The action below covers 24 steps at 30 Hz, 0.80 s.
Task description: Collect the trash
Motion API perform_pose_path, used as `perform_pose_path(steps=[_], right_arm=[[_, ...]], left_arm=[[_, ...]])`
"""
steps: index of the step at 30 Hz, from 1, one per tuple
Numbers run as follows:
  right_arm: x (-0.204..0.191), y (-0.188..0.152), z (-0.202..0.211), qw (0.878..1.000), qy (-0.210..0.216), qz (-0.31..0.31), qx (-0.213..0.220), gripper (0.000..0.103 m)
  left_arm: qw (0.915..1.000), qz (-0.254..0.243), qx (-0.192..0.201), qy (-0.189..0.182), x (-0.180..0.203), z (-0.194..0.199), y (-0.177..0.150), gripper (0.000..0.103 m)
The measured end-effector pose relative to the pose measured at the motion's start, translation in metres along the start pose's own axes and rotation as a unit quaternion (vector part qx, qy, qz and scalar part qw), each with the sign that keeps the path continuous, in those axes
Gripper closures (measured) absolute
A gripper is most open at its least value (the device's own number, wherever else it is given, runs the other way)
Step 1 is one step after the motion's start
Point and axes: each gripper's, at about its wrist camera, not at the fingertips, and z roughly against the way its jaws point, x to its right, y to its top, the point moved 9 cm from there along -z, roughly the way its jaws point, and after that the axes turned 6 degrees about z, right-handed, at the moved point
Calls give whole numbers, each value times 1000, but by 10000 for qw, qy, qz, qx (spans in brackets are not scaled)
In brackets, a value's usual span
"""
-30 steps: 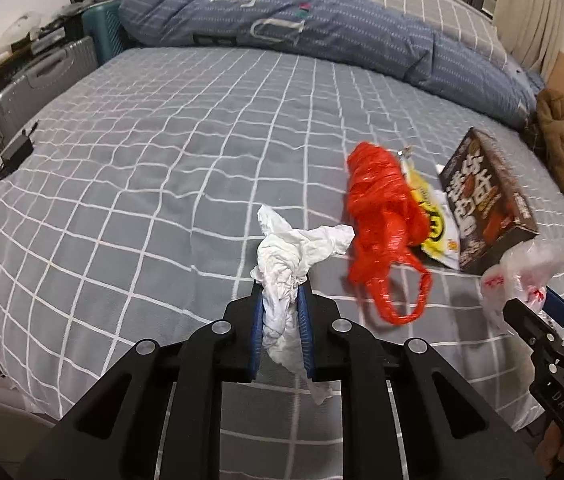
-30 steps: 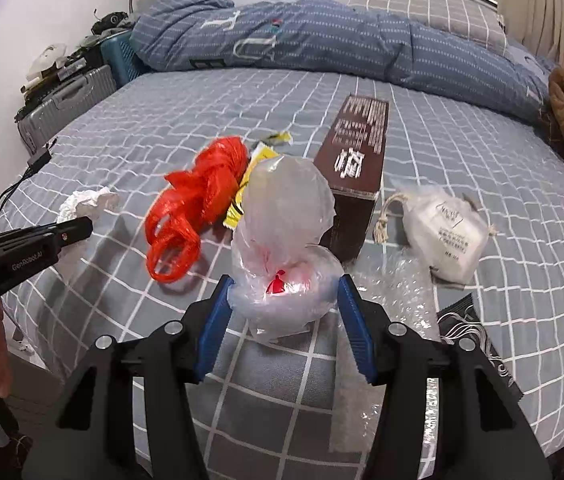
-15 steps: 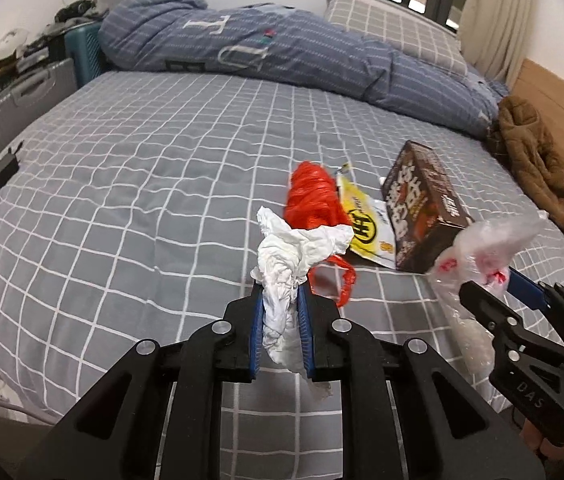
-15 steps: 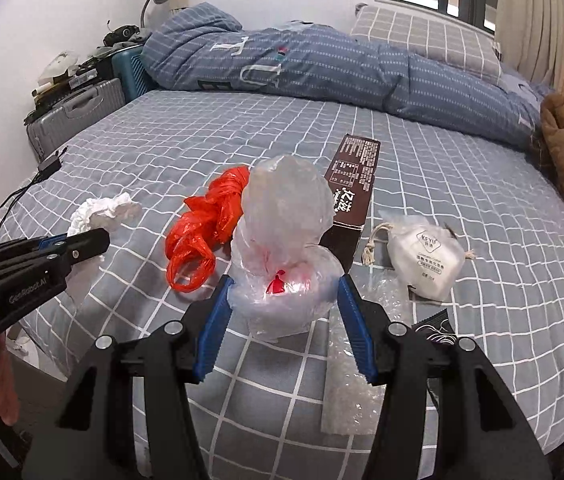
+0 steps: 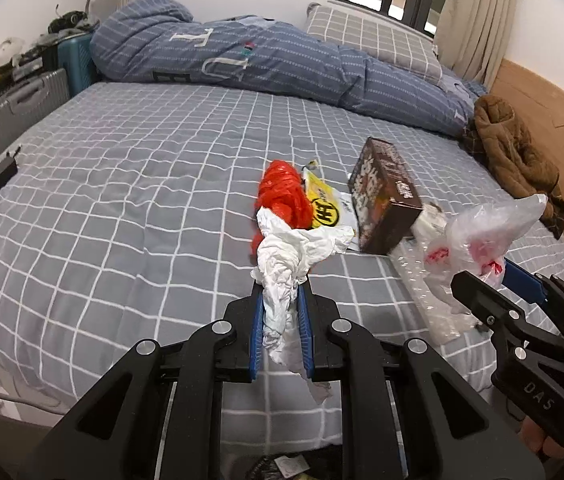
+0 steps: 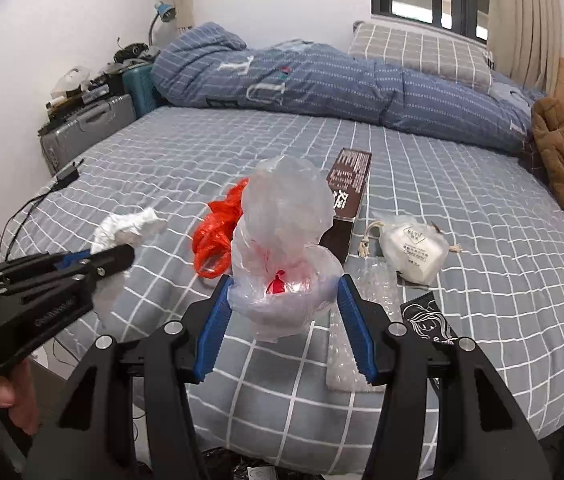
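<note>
My left gripper (image 5: 281, 292) is shut on a crumpled white tissue (image 5: 290, 256), lifted off the grey checked bed (image 5: 122, 216). My right gripper (image 6: 284, 280) is shut on a clear plastic bag with red print (image 6: 282, 248), also in the air; it shows at the right of the left wrist view (image 5: 482, 236). On the bed lie a red plastic bag (image 5: 284, 194), a yellow wrapper (image 5: 324, 208), a brown box (image 5: 384, 194), a white face mask (image 6: 412, 250), a strip of bubble wrap (image 6: 356, 320) and a black packet (image 6: 430, 320).
A blue quilt (image 5: 282, 64) and a pillow (image 5: 370, 38) lie at the far side. A brown coat (image 5: 514, 156) rests by the wooden headboard. Suitcases (image 5: 14, 108) stand at the left. A charger with its cable (image 5: 0, 172) lies on the bed's left edge.
Both grippers have drawn back from the bed and risen with their loads. The trash on the bed now looks farther off and more of the room shows.
</note>
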Motion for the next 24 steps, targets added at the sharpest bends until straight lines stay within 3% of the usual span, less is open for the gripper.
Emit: perform_pose_path(steps=[13, 24], right_arm=[[5, -13, 29, 9999, -65, -102, 63, 52], [-4, -29, 39, 10000, -64, -63, -3, 52]], left_arm=[[9996, -256, 142, -27, 24, 28, -22, 88], [9998, -197, 74, 0, 19, 41, -44, 88]])
